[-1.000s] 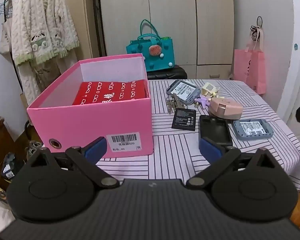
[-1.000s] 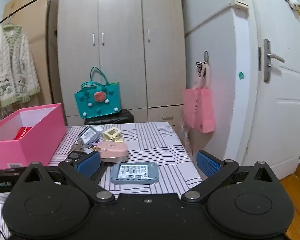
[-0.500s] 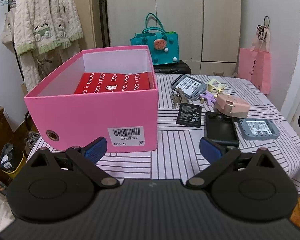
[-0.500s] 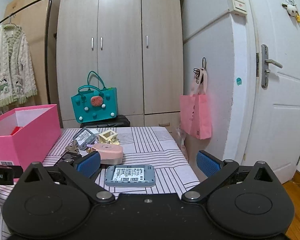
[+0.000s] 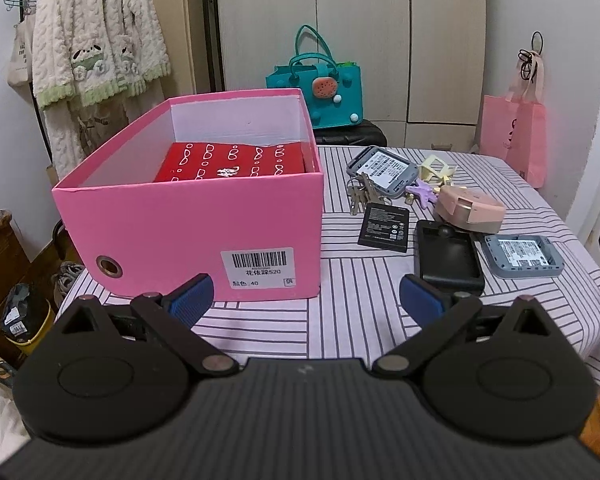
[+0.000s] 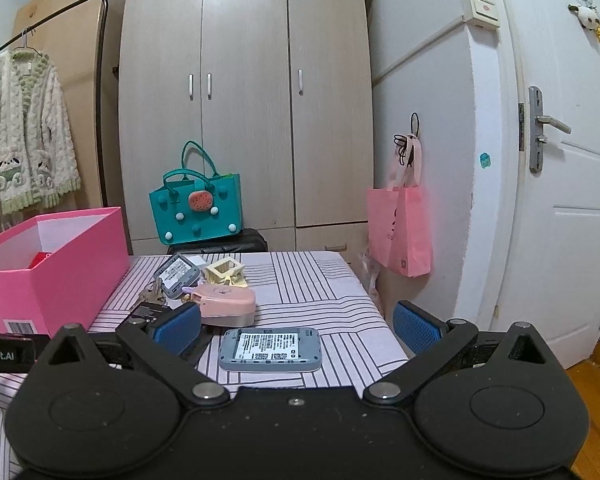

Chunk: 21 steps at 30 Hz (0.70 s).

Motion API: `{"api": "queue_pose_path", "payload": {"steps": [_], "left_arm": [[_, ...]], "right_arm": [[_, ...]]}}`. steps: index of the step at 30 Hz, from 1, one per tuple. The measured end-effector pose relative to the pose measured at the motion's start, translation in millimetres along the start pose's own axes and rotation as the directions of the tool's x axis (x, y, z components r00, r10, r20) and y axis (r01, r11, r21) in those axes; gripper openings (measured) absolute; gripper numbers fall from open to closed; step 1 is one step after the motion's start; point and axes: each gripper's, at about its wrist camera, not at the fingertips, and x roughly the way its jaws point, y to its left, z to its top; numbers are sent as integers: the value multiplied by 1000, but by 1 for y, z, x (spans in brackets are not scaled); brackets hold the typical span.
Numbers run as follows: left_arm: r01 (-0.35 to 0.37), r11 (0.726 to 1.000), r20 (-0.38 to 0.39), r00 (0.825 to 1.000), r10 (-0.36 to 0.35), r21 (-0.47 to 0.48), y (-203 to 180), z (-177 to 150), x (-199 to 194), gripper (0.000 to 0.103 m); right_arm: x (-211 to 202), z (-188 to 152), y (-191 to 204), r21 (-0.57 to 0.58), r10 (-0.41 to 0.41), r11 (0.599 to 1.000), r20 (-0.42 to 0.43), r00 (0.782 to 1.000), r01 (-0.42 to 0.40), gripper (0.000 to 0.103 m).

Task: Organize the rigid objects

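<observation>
The box [image 5: 196, 236] was pink outside and white inside; the carton [image 5: 232, 162] in it was red with white loops. The tablecloth [image 5: 364, 300] was pale with dark stripes. At 2 o'clock lay a blue-grey device [image 5: 522, 256], a black case [image 5: 450, 258] and a pink case [image 5: 470, 208].

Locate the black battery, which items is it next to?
In the left wrist view the black battery lies flat on the striped tablecloth, right of the pink box, just in front of the keys and left of the black case.

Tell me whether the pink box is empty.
Not empty. The lidless pink box holds a red patterned box lying flat inside; the right wrist view shows only its red corner.
</observation>
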Motion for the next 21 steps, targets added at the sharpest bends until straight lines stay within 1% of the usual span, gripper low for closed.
{"api": "queue_pose_path", "payload": {"steps": [9,14,21], "left_arm": [[2,1000,-13,1000,-2,6,1,3,7,102],[3,1000,-16,1000,-3,3,1,1,12,102],[21,1000,-35,999,-20,14,-4,2,19,102]], "right_arm": [[3,0,-1,9,-2,1000,-4,1000,2,103],[7,-4,1,5,19,1000,17,1000,-19,103],[16,-2,0,5,56,998,10,998,-56,103]]}}
